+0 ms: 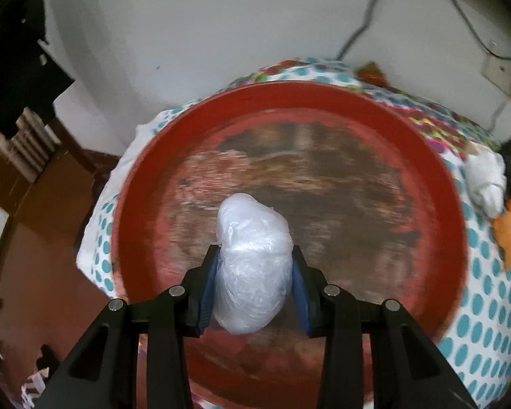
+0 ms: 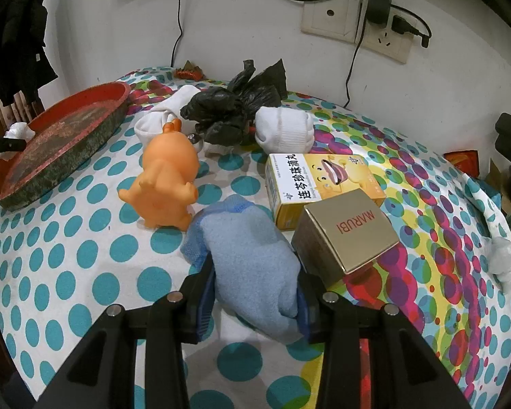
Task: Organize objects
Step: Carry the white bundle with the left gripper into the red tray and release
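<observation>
My left gripper (image 1: 254, 255) is shut on a crumpled white plastic bag (image 1: 252, 262) and holds it over the worn round red tray (image 1: 436, 184). In the right wrist view the tray (image 2: 95, 102) sits at the table's left edge, with the white bag (image 2: 17, 131) and the left gripper's tip by its rim. My right gripper (image 2: 253, 272) is shut on a rolled light blue sock (image 2: 252, 259) low over the dotted tablecloth (image 2: 85, 255). An orange toy figure (image 2: 165, 180) stands just left of the sock.
A gold MARUBI box (image 2: 347, 235) lies right of the blue sock, a yellow medicine box (image 2: 320, 180) behind it. White socks (image 2: 286, 129), a black plastic bag (image 2: 235, 109) and a foil wrapper (image 2: 189, 71) lie further back. Wall sockets (image 2: 354, 17) with cables hang behind.
</observation>
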Tool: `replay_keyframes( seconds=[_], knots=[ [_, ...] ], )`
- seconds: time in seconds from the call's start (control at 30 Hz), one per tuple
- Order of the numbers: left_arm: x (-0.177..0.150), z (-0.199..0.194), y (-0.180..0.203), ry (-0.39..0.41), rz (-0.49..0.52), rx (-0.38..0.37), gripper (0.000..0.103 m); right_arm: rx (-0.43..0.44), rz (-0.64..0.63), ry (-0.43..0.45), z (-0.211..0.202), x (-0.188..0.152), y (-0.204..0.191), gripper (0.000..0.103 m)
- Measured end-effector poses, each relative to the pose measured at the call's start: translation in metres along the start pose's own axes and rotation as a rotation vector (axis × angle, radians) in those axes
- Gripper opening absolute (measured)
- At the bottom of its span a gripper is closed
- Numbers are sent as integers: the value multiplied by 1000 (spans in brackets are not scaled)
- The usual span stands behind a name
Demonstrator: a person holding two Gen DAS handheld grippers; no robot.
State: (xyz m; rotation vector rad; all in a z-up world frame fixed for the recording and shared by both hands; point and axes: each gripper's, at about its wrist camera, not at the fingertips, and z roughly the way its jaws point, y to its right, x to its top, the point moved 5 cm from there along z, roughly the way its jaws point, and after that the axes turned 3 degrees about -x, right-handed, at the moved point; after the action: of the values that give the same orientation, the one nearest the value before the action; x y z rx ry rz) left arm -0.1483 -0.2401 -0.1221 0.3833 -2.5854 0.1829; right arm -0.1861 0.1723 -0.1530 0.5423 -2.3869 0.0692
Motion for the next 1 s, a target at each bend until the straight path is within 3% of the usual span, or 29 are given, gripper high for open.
replay_keyframes(
  seconds=[0.3, 0.73, 0.8, 0.87, 1.0],
  knots=[
    [3, 24, -40, -44, -69, 23, 36, -1, -6, 3, 0, 0, -1, 39],
    [4, 41, -45, -79, -39, 34, 40, -5, -12, 3, 0, 0, -1, 39],
    [4, 39, -45, -73, -30, 33, 45, -5, -12, 3, 0, 0, -1, 40],
    [4, 38, -44, -69, -24, 31, 59, -4, -13, 3, 0, 0, -1, 40],
    [6, 33, -43, -51, -3, 49, 70, -5, -14, 4, 0, 0, -1, 40]
  ],
)
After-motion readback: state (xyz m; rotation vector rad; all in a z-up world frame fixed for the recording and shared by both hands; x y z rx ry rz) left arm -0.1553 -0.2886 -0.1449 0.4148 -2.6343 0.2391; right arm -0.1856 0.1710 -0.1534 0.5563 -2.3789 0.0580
